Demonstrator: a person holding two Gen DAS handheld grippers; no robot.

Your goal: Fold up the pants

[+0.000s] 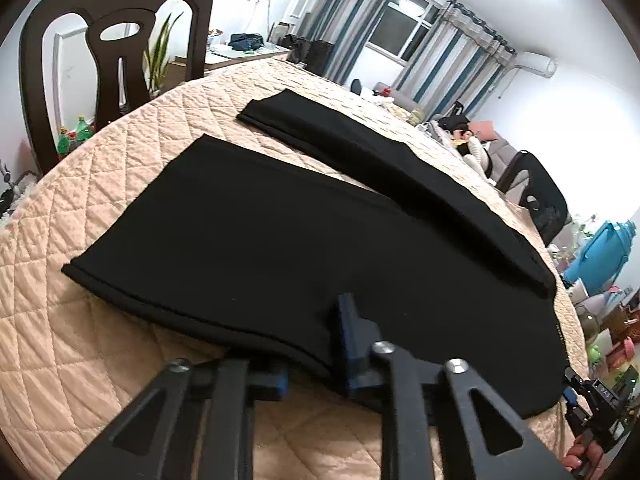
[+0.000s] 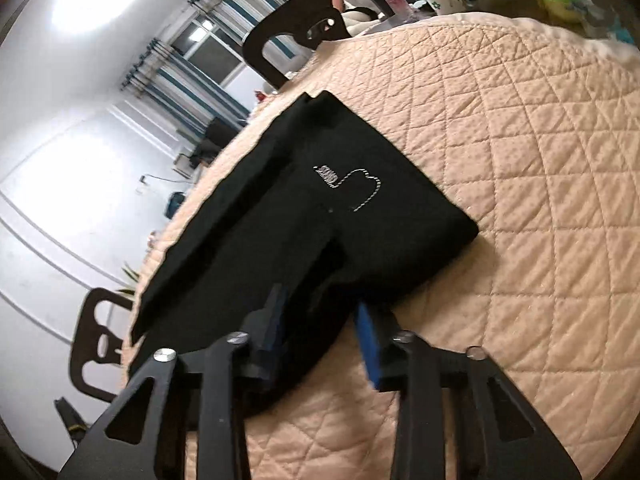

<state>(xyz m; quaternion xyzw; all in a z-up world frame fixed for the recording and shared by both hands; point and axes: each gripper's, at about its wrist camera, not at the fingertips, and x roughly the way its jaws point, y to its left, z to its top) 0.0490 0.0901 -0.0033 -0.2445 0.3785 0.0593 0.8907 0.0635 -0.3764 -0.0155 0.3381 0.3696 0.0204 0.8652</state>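
On the quilted table [image 1: 80,360], black pants [image 1: 248,240] lie between both tongs.

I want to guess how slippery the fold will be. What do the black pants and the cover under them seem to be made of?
The black pants look like a matte, fairly thick knit or woven fabric: no sheen, a neatly stitched hem, and they lie flat without wrinkles. The exact fibre cannot be told. The beige quilted cover looks like padded textile, with stitched diamond quilting and a puckered, dull surface, so probably some grip.
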